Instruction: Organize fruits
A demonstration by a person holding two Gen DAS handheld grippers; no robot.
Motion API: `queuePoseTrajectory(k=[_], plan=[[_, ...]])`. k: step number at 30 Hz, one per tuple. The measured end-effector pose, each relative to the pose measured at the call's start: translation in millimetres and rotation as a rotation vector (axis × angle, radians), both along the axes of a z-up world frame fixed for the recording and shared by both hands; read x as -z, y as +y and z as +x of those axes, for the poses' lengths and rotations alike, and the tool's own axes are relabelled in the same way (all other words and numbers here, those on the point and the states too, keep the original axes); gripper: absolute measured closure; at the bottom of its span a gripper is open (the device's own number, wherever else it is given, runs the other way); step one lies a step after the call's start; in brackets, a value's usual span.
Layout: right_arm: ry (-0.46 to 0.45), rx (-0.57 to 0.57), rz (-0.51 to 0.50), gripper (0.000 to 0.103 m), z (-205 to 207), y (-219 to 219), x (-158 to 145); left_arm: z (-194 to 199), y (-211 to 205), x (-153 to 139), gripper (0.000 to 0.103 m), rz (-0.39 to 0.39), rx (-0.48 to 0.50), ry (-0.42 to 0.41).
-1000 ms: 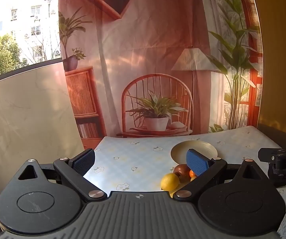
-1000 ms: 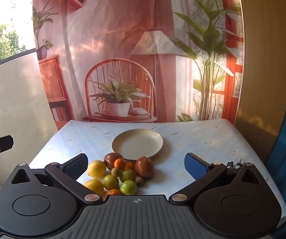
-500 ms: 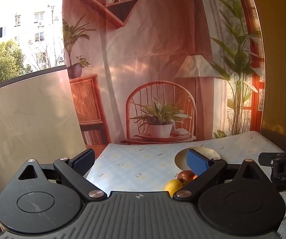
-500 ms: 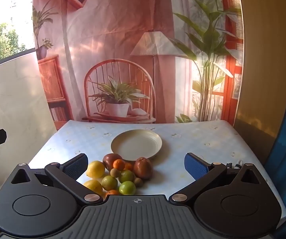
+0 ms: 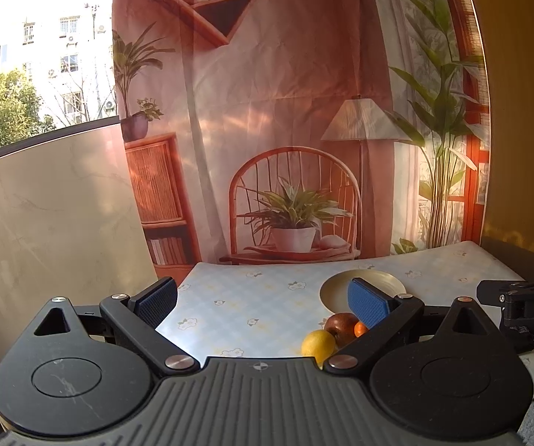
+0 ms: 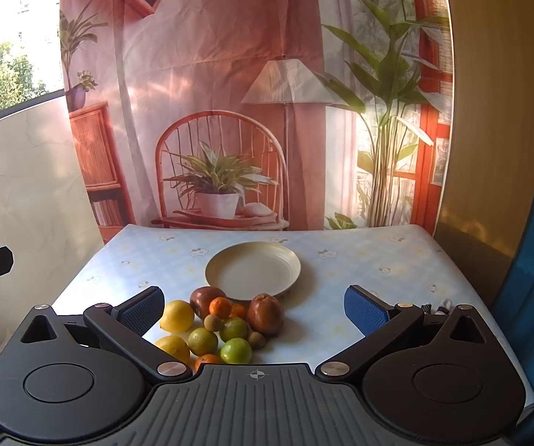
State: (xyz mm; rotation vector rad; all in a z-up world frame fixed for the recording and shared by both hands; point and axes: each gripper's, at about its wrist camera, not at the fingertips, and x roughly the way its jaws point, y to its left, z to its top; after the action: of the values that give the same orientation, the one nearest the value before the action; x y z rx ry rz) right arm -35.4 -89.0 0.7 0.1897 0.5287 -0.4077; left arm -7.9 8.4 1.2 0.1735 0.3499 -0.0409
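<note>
- The whole fruit pile is only seen from the right wrist view: two lemons [image 6: 177, 316], a few green limes [image 6: 235, 350], small oranges [image 6: 219, 306], little brown kiwis [image 6: 213, 322] and two dark red apples [image 6: 265, 313], all bunched together on the bench [image 6: 359, 260].
- The pile is parked right in front of the cream plate [image 6: 252, 270], with the back apple touching or almost touching its near rim. Nothing is seen on the plate.
- From the left wrist view, only a slice of that is caught: one lemon [image 5: 317, 342], one apple [image 5: 341, 327] and a bit of orange [image 5: 360, 329], the rest being hidden behind the left gripper's [image 5: 263, 299] own finger. The plate [image 5: 335, 290] is half covered too.
- The left gripper's jaws are spread wide with nothing between them, held over the bench's left side, well off from the fruit.
- The right gripper [image 6: 253, 306] is also released and empty, jaws wide apart, with the pile framed between them from the camera's angle; no contact with any fruit can be made out.
- The other tool's black tip is caught at each view's edge.
- A printed room backdrop [image 6: 229, 93] is hung behind the bench.
</note>
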Motion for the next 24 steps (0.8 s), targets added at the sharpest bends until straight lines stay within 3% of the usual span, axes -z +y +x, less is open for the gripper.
queuePoseTrajectory(k=[24], plan=[[0.001,0.0,-0.003,0.0,-0.5,1.7,0.8,-1.4,0.1,-0.2,0.003,-0.014,0.0,0.008]])
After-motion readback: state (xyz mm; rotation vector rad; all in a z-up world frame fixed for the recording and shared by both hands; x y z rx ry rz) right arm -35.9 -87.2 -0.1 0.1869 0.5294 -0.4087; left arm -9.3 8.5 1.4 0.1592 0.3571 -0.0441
